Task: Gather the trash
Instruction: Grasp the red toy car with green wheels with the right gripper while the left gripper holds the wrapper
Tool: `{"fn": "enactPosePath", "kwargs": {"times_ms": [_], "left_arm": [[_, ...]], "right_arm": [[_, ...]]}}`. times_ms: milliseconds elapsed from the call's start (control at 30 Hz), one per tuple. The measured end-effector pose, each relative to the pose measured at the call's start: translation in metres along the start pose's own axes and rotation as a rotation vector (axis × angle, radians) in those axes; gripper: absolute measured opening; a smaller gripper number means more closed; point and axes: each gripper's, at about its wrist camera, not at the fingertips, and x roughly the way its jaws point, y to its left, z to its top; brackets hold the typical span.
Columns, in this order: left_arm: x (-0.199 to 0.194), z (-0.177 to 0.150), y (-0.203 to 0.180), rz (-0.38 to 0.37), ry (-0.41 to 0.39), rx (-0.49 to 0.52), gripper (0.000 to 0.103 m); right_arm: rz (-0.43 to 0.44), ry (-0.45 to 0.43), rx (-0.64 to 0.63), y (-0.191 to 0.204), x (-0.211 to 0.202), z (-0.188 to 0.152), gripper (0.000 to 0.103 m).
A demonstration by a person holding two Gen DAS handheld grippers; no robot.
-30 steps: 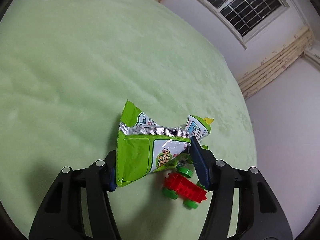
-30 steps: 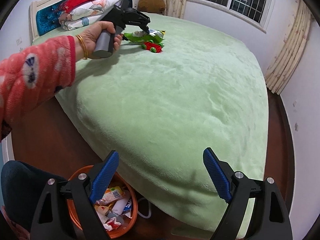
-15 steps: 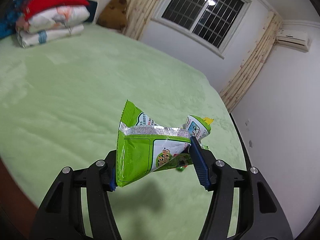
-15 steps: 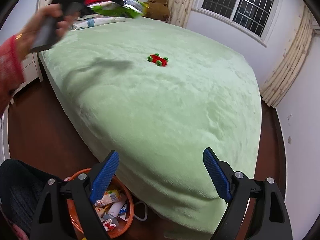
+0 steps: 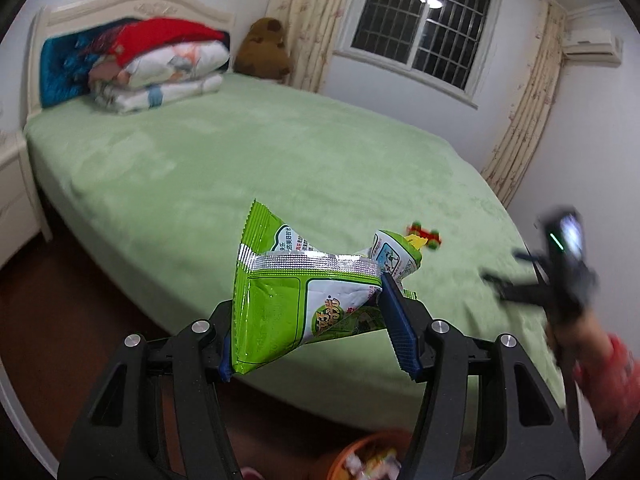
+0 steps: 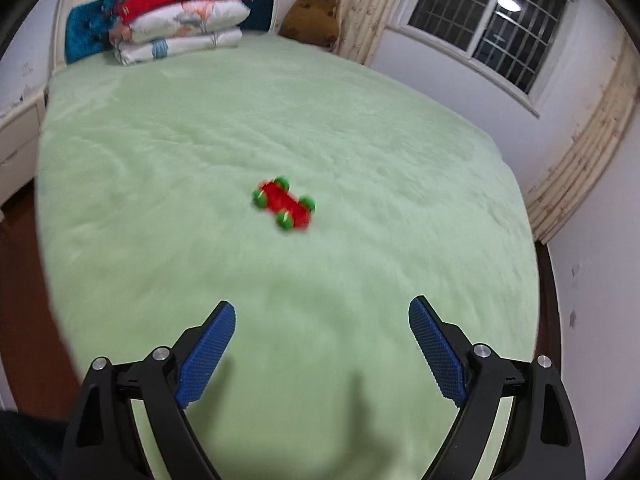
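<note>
My left gripper [image 5: 316, 320] is shut on a crumpled green and white snack bag [image 5: 296, 300] and holds it in the air off the near edge of the bed. The rim of an orange trash bin [image 5: 372, 454] with wrappers inside shows at the bottom of the left wrist view, below the bag. My right gripper [image 6: 322, 344] is open and empty over the green bed, with a red toy car with green wheels [image 6: 284, 203] lying ahead of it. The right gripper also shows blurred in the left wrist view [image 5: 532, 276].
The green bed cover [image 6: 320, 120] fills most of both views. Folded bedding [image 6: 180, 28] is stacked at the headboard, with a brown plush bear [image 6: 314, 14] beside it. A white nightstand [image 5: 12, 184] stands left of the bed. Dark wood floor [image 5: 60, 320] runs along the near side.
My left gripper has lifted the snack bag off the bed and pulled back past its edge, above the bin. My right gripper has moved from above the bin forward over the bed toward the toy car.
</note>
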Motion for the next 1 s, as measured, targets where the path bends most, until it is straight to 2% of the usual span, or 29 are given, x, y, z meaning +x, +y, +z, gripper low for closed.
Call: {"fn": "enactPosePath", "kwargs": {"times_ms": [100, 233, 367, 467, 533, 600, 733, 833, 1000], "left_arm": [[-0.003, -0.018, 0.010, -0.004, 0.021, -0.046, 0.058], [0.000, -0.031, 0.016, -0.005, 0.048, -0.073, 0.058], [0.001, -0.038, 0.016, -0.018, 0.056, -0.078, 0.058], [0.001, -0.040, 0.015, -0.038, 0.057, -0.082, 0.058], [0.003, -0.041, 0.015, -0.047, 0.060, -0.083, 0.058], [0.004, -0.042, 0.013, -0.053, 0.064, -0.080, 0.058], [0.005, -0.043, 0.009, -0.061, 0.075, -0.076, 0.058], [0.001, -0.044, 0.002, -0.064, 0.074, -0.067, 0.058], [-0.005, -0.044, 0.000, -0.077, 0.077, -0.070, 0.058]], "right_arm": [[0.002, 0.043, -0.048, 0.009, 0.042, 0.038, 0.087], [0.052, 0.121, -0.066, 0.016, 0.097, 0.081, 0.087], [0.085, 0.184, -0.047, 0.011, 0.131, 0.094, 0.087], [0.106, 0.244, -0.044, 0.011, 0.150, 0.090, 0.066], [0.124, 0.239, -0.040, 0.012, 0.151, 0.086, 0.059], [0.144, 0.233, -0.032, 0.015, 0.146, 0.084, 0.040], [0.113, 0.212, -0.049, 0.022, 0.135, 0.078, 0.039], [0.121, 0.196, -0.024, 0.020, 0.124, 0.074, 0.039], [0.103, 0.141, -0.029, 0.012, 0.085, 0.059, 0.039]]}}
